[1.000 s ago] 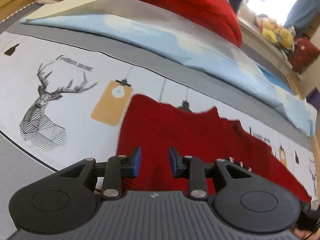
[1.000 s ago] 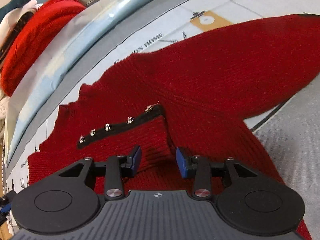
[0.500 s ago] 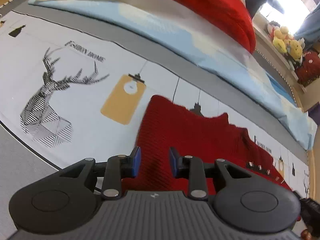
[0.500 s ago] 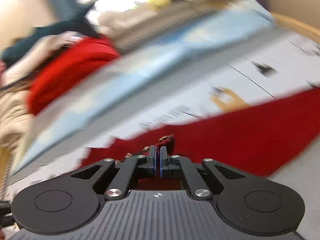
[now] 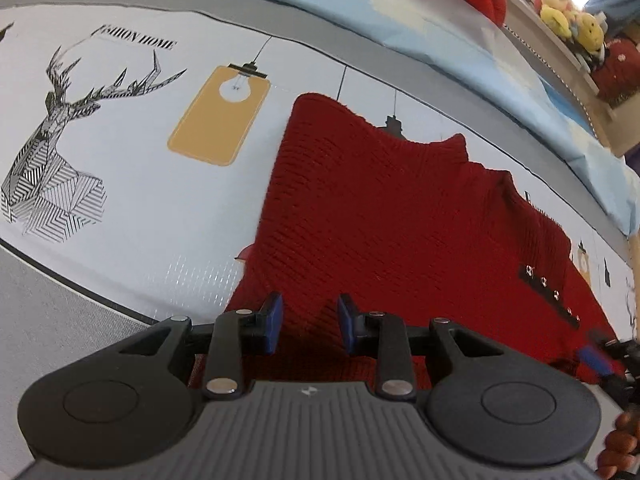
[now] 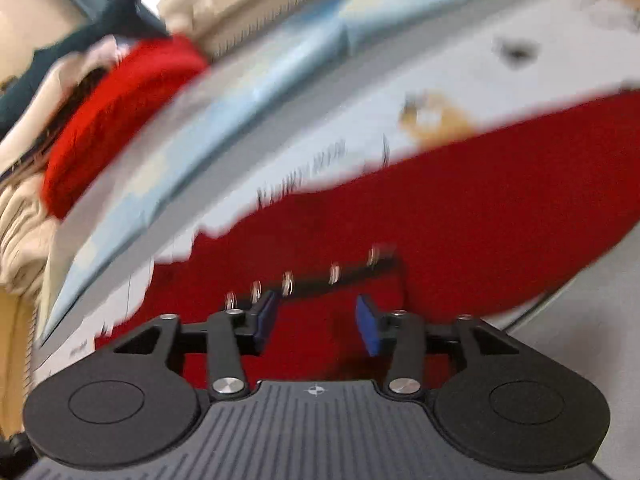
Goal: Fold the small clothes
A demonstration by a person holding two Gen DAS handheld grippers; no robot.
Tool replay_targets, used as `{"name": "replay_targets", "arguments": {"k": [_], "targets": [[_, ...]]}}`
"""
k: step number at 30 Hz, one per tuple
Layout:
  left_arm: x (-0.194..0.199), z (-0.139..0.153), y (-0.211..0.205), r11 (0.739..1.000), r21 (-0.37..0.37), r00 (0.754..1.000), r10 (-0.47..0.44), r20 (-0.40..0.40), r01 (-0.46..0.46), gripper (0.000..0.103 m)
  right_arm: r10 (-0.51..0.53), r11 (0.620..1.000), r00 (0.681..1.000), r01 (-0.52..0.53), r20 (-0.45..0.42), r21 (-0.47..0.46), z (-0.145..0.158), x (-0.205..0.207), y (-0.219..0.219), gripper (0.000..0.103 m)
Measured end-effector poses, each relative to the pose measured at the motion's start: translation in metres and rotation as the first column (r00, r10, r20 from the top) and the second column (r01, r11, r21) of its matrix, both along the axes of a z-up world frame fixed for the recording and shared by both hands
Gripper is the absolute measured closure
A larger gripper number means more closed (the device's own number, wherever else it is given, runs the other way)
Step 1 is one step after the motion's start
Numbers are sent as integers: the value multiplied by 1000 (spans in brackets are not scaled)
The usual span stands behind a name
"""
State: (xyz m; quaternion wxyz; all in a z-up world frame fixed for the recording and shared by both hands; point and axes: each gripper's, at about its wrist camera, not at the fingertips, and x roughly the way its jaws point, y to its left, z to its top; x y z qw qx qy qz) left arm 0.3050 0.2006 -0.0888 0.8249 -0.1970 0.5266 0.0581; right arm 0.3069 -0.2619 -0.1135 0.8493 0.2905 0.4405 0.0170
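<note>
A small dark red knit sweater [image 5: 384, 208] lies flat on the printed bed sheet [image 5: 132, 200], with a black placket of metal snaps [image 5: 548, 292] at its right side. My left gripper [image 5: 308, 324] is open and empty over the sweater's near edge. In the right wrist view, which is blurred, my right gripper [image 6: 318, 322] is open and empty just above the sweater [image 6: 460, 208], right below the snap placket [image 6: 320, 280]. The right gripper's blue pad also shows at the far right of the left wrist view [image 5: 596, 360].
A light blue pillow or quilt [image 5: 400, 12] runs along the back of the bed, with a bright red knit garment [image 6: 120, 112] and beige clothes [image 6: 20, 220] piled behind it. Plush toys [image 5: 568, 24] sit on a shelf at the far right.
My right gripper was shut on the sweater's placket half a second ago and now stands open with the cloth lying flat. The left gripper has moved slightly closer over the sweater.
</note>
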Motion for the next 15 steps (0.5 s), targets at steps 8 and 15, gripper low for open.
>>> {"name": "replay_targets", "arguments": {"k": [8,15], "targets": [[-3,26,-13,999,-9,998,-40,48,40,70,-147,988,989,147,2,-43,21,-11,-55,53],[-8,39,-38,992,44,989,-124,79,121,69,-372,927,928,373,28,-46,29,-36,-162,52]]}}
